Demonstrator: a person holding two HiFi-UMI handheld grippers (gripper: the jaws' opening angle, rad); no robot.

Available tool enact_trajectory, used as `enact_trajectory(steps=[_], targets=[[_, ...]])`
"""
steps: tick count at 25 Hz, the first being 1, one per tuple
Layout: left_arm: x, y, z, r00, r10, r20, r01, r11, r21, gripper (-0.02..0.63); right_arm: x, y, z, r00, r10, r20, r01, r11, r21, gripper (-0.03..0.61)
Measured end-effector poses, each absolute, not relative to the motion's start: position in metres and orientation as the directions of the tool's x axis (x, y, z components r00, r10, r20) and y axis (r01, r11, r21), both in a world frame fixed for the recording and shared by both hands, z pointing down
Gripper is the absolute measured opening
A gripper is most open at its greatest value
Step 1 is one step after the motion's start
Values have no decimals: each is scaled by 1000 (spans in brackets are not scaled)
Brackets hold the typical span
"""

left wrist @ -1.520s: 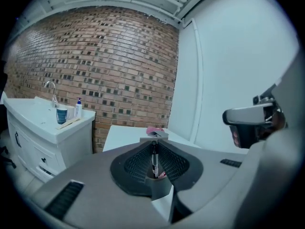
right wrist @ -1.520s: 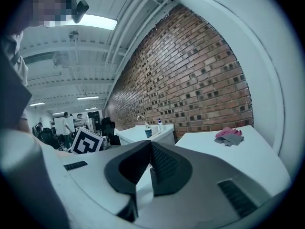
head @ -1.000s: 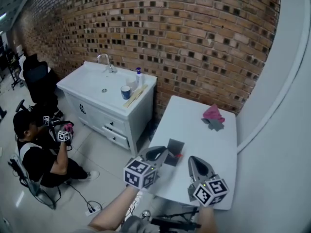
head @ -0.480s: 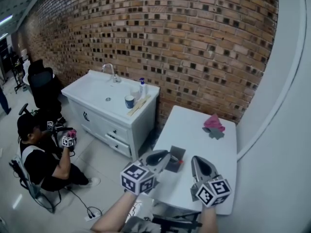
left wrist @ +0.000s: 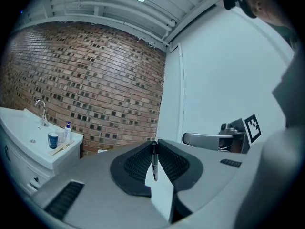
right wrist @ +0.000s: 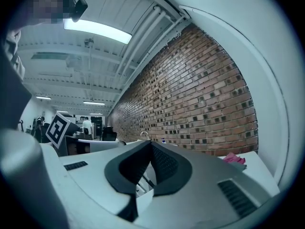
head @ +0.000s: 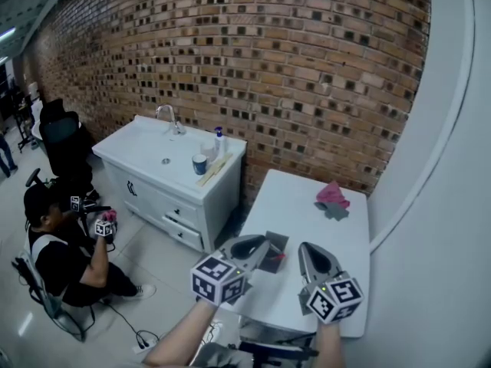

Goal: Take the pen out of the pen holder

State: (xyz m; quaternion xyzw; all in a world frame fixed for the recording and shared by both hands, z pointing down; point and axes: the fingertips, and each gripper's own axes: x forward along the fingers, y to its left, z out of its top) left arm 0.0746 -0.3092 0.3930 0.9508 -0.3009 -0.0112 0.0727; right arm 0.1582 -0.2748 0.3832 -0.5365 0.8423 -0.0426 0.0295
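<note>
In the left gripper view a thin black pen [left wrist: 154, 163] stands upright between the pads of my left gripper [left wrist: 154, 144], which is shut on it. In the head view that left gripper [head: 257, 244] hovers over the near part of the white table [head: 307, 205]. It is just above a dark grey pen holder [head: 273, 250] with something small and red [head: 282, 257] at its edge. My right gripper [head: 307, 250] hangs beside it to the right. Its jaws meet at the tips [right wrist: 151, 143] with nothing between them.
A pink cloth [head: 334, 195] on a grey item lies at the table's far right. Left of the table stands a white sink cabinet [head: 165, 167] with a cup and a bottle. A person [head: 57, 251] sits on the floor further left. A brick wall is behind.
Both grippers have risen a little above the table, and the left one has kept the pen. The head view has shifted slightly.
</note>
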Motion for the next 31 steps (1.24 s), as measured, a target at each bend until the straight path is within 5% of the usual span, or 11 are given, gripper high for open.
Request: enact_trajectory(steps=[31], targets=[[83, -300, 394, 828, -560, 28, -558, -816, 151, 51, 159, -268, 380, -427, -904, -20, -898, 427, -103, 0]])
